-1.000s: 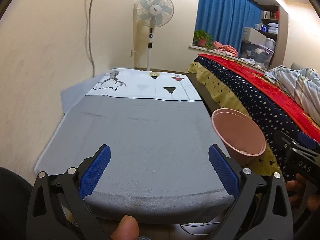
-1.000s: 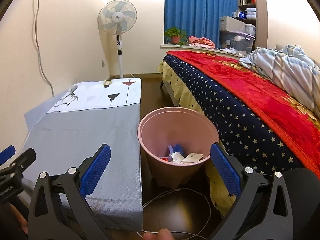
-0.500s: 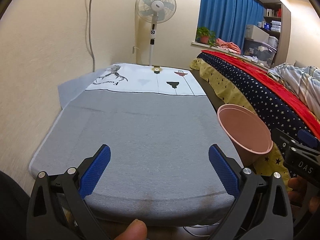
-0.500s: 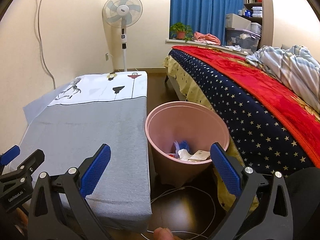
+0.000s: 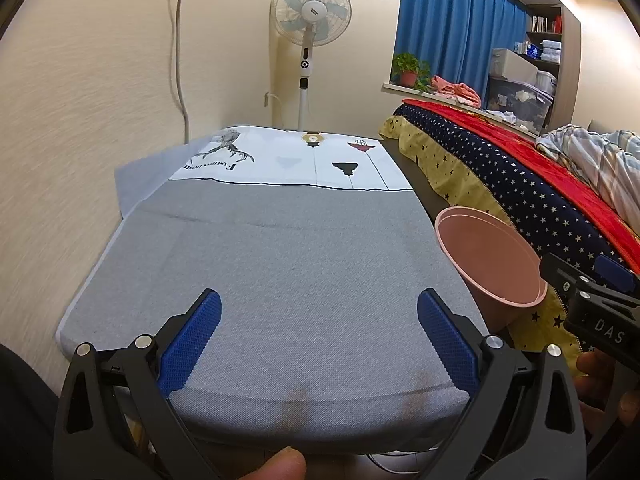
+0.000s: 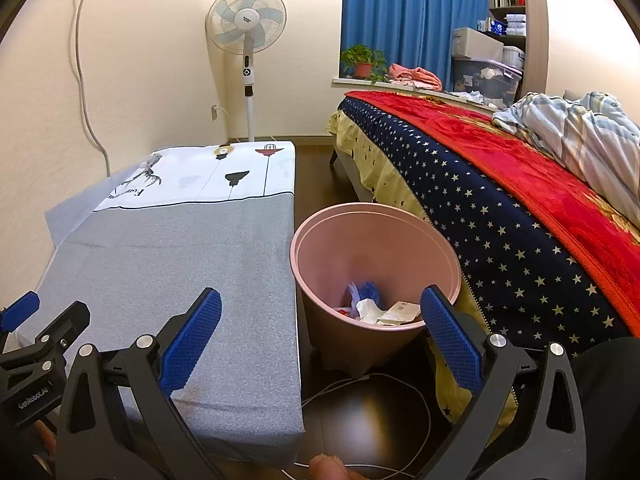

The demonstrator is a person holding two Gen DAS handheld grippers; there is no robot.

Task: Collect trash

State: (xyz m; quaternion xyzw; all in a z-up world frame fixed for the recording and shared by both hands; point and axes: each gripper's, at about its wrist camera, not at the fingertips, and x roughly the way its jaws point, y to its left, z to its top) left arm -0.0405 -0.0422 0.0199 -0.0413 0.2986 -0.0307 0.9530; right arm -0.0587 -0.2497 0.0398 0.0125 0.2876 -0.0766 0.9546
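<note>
A pink trash bin stands on the dark floor between the low table and the bed, also seen as the pink bin at the right of the left wrist view. Crumpled white, blue and red trash lies at its bottom. My right gripper is open, held near and above the bin's near rim, with nothing between its fingers. My left gripper is open over the near end of the grey-covered table, holding nothing. No loose trash shows on the table top.
A bed with a starred navy and red cover runs along the right. A standing fan is by the far wall. A white cable lies on the floor under the bin. The other gripper shows at the right edge.
Both grippers have drifted slightly forward and up, so the table and bin sit a little nearer and lower in view. Both stay open and hold nothing.
</note>
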